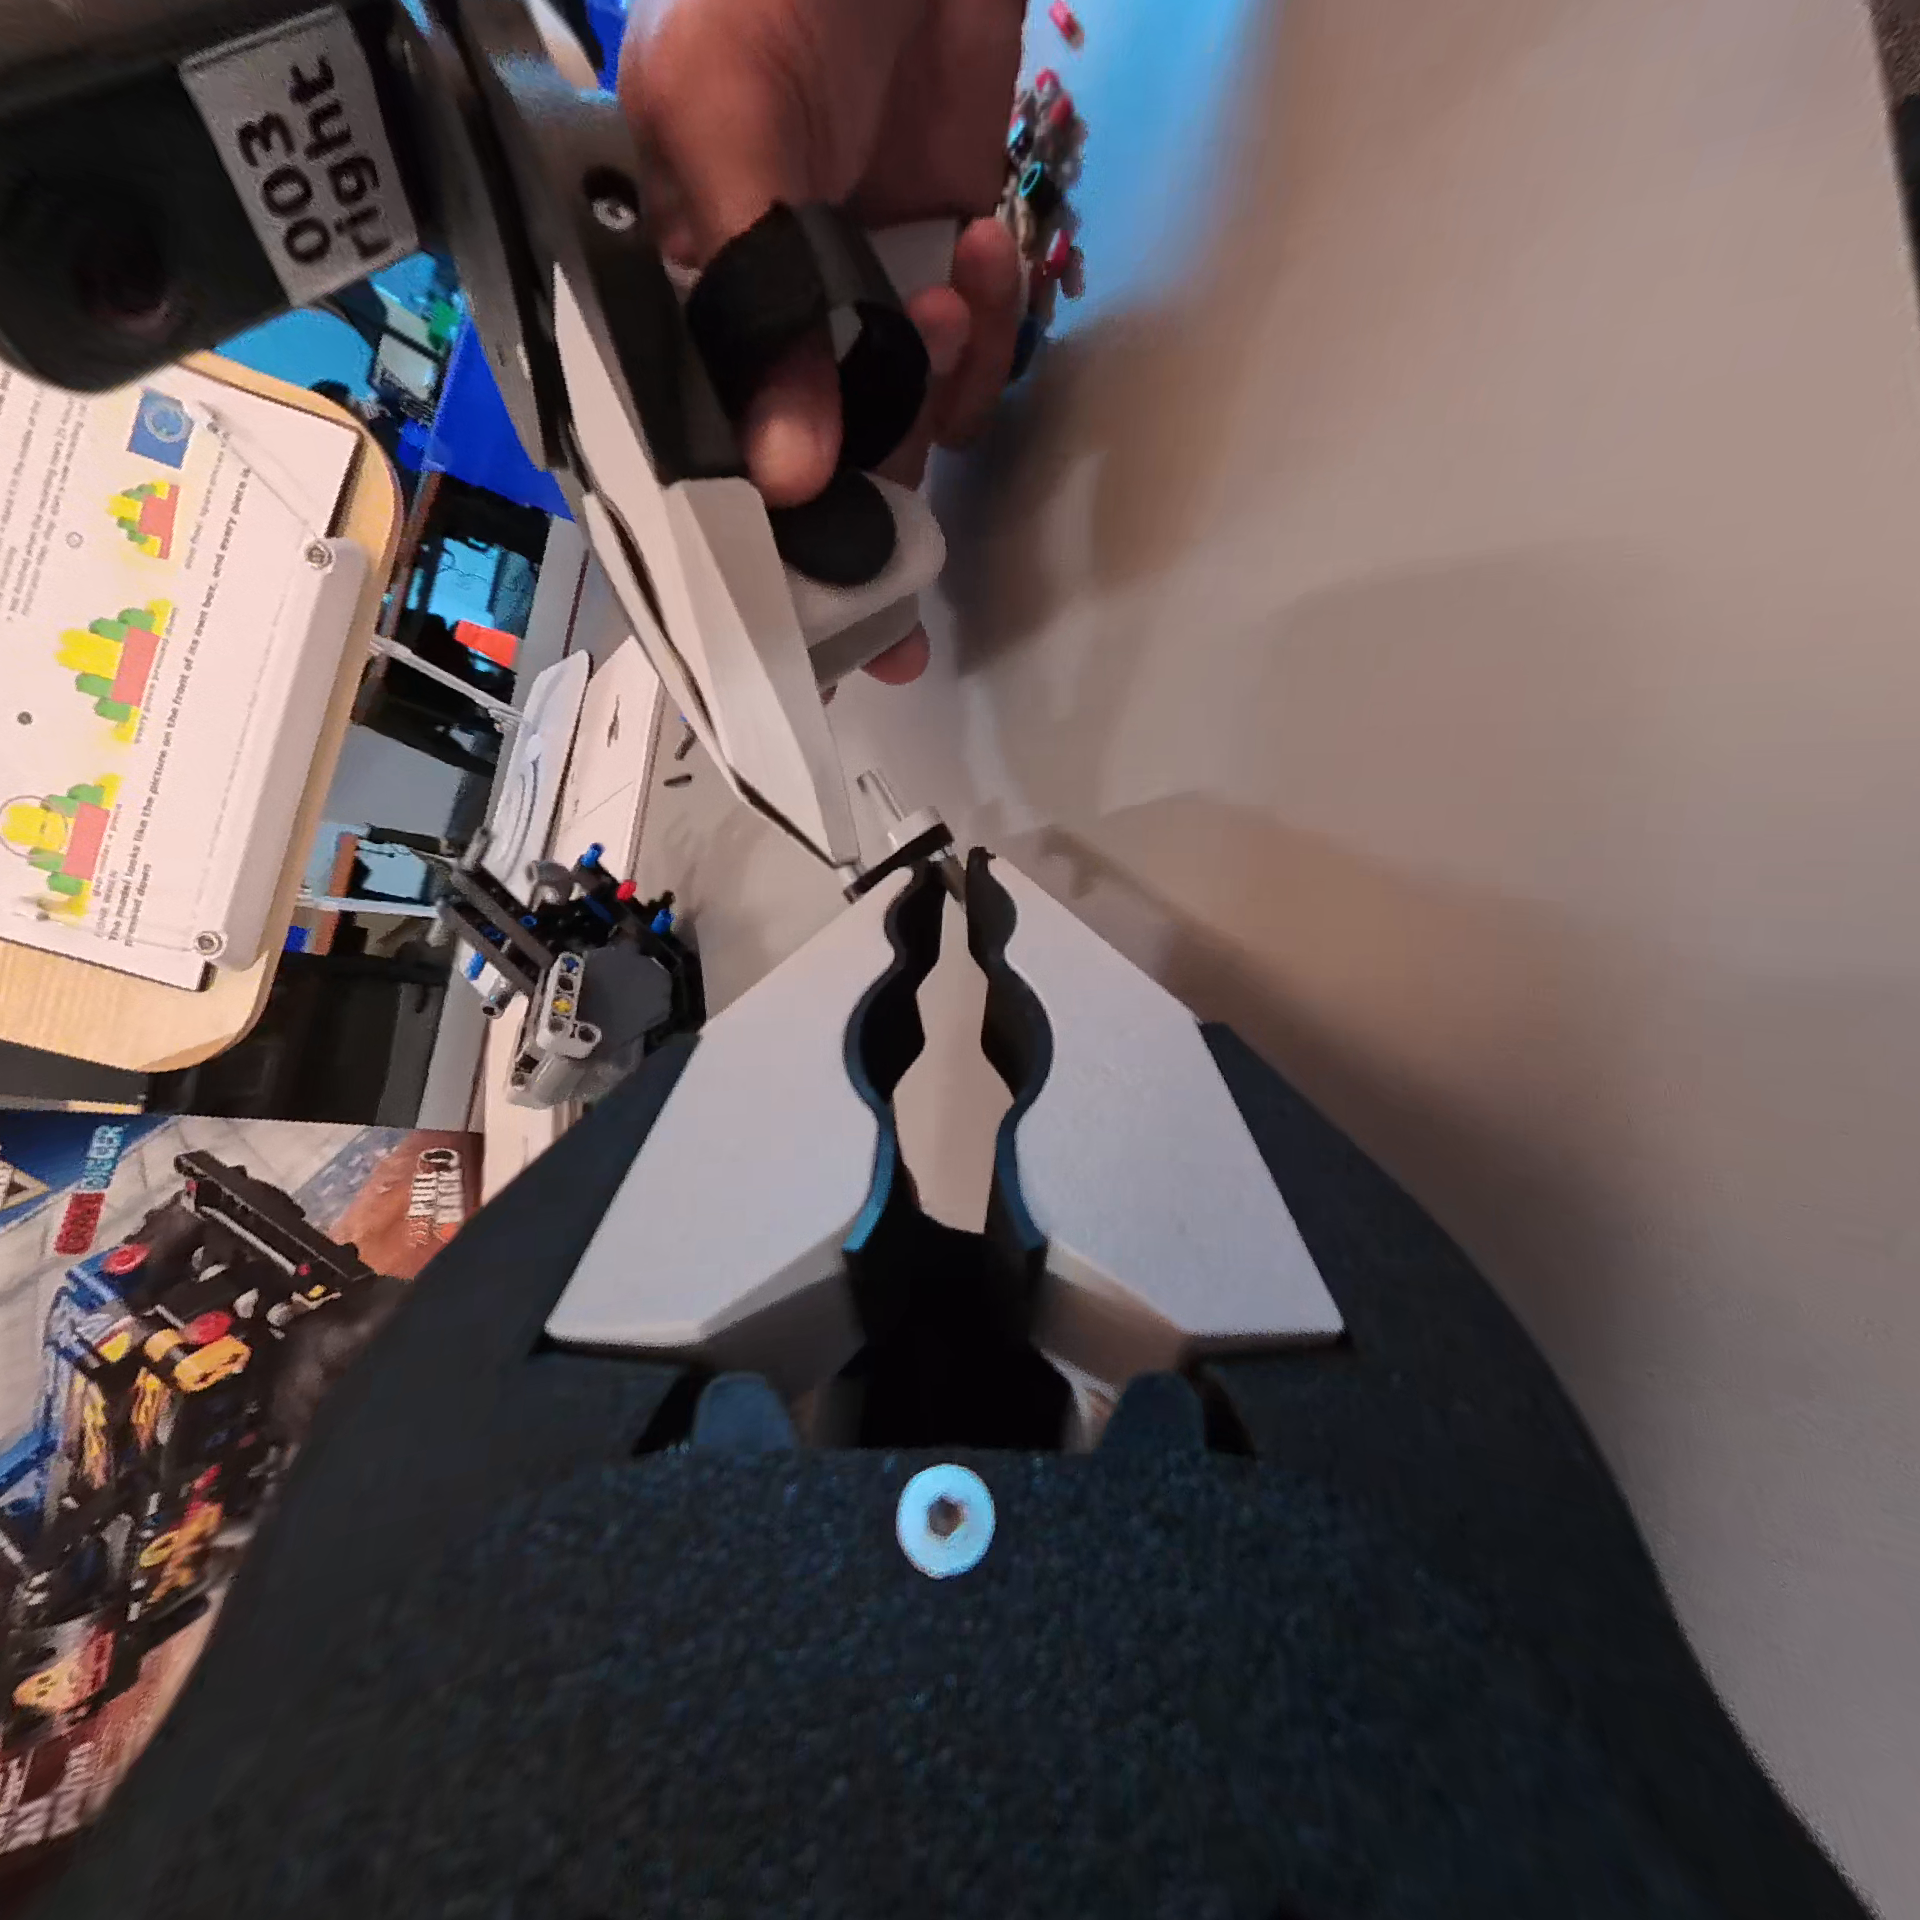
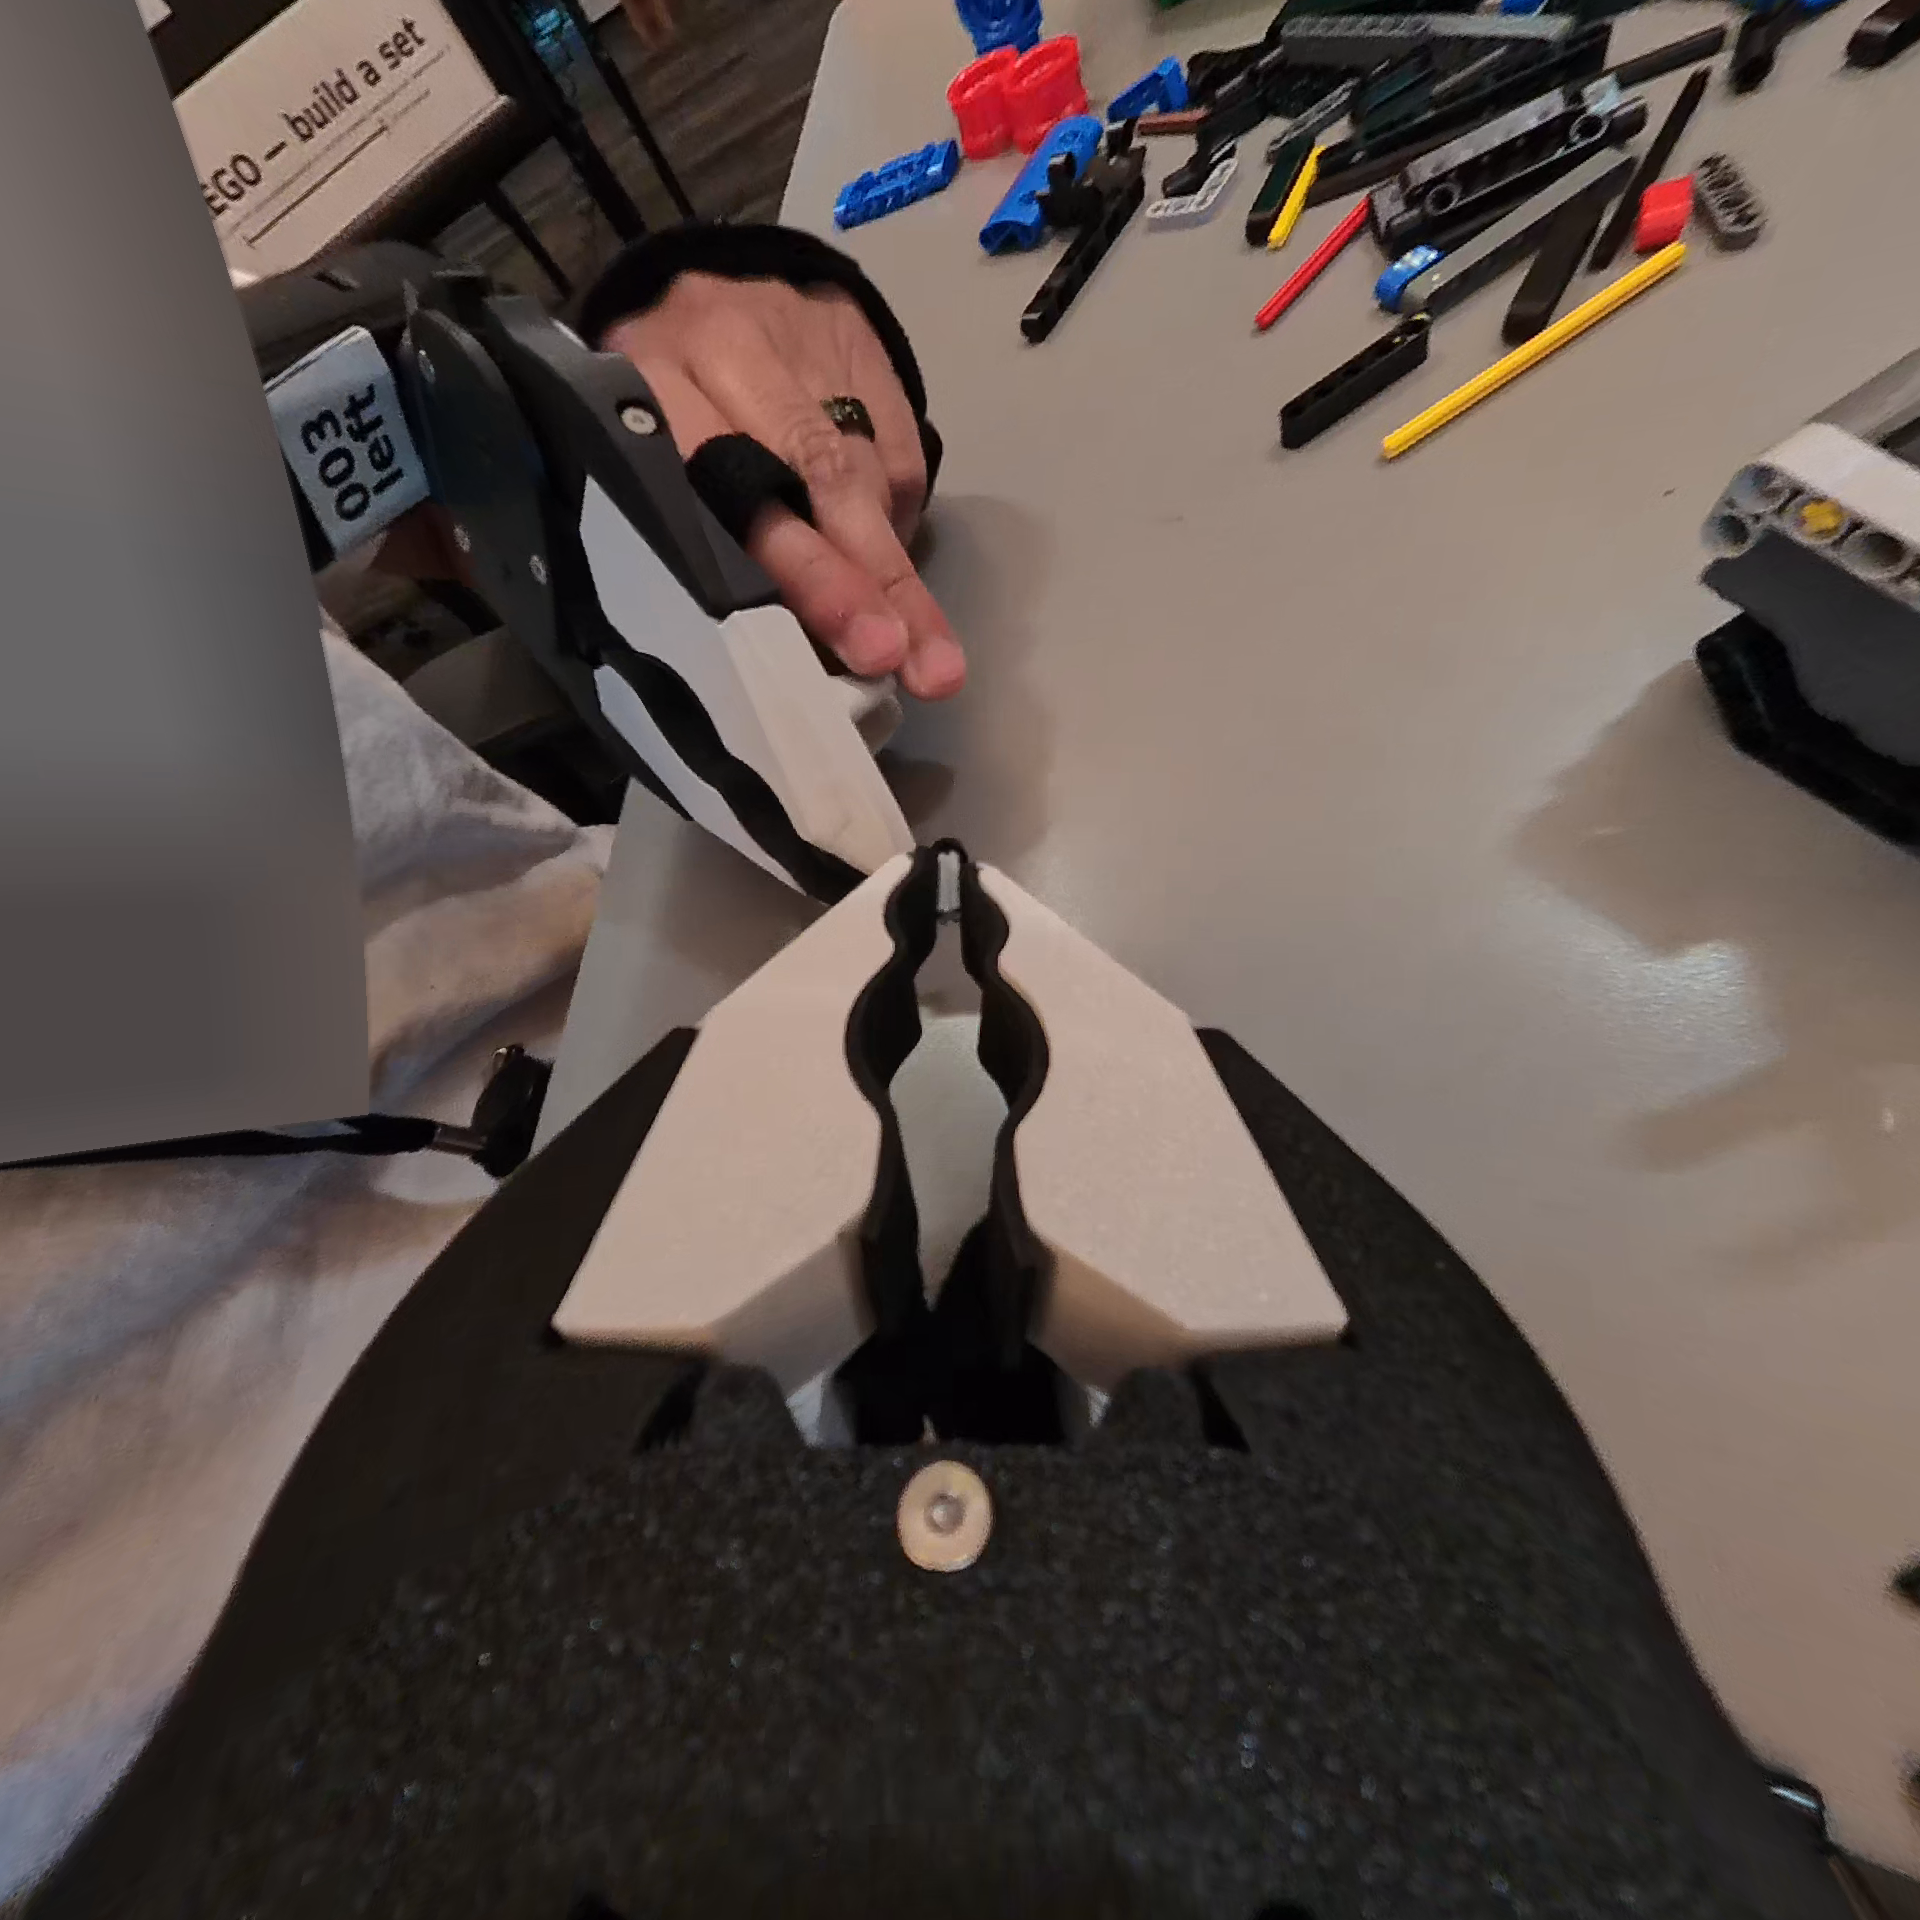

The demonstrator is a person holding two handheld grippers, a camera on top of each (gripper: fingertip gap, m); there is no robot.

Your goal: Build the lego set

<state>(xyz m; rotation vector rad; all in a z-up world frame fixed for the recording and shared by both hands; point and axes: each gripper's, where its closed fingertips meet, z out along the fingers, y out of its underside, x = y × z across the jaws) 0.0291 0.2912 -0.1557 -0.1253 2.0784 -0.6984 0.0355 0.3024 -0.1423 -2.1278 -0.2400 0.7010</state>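
Note:
A small grey pin [image 2: 948,888] is pinched between the tips of my right gripper [image 2: 947,883], which is shut on it above the table. My left gripper [image 1: 949,871] meets it tip to tip, with its jaws almost closed on the pin's [image 1: 943,862] other end. In the left wrist view the right gripper [image 1: 883,868] reaches in from the upper left, held by a hand [image 1: 831,208]. In the right wrist view the left gripper [image 2: 873,862] comes in from the left. The partly built grey and black model [image 1: 582,987] stands behind on the table, and it also shows in the right wrist view [image 2: 1829,582].
Several loose black, blue, red and yellow pieces [image 2: 1455,177] lie at the far side of the grey table [image 2: 1351,831]. The set's box [image 1: 156,1403] and an instruction board [image 1: 156,675] lie to the left. A white cloth [image 2: 416,883] and a black cable [image 2: 312,1138] are at the table's near-left edge. Less than 4 cm separates the two grippers' tips.

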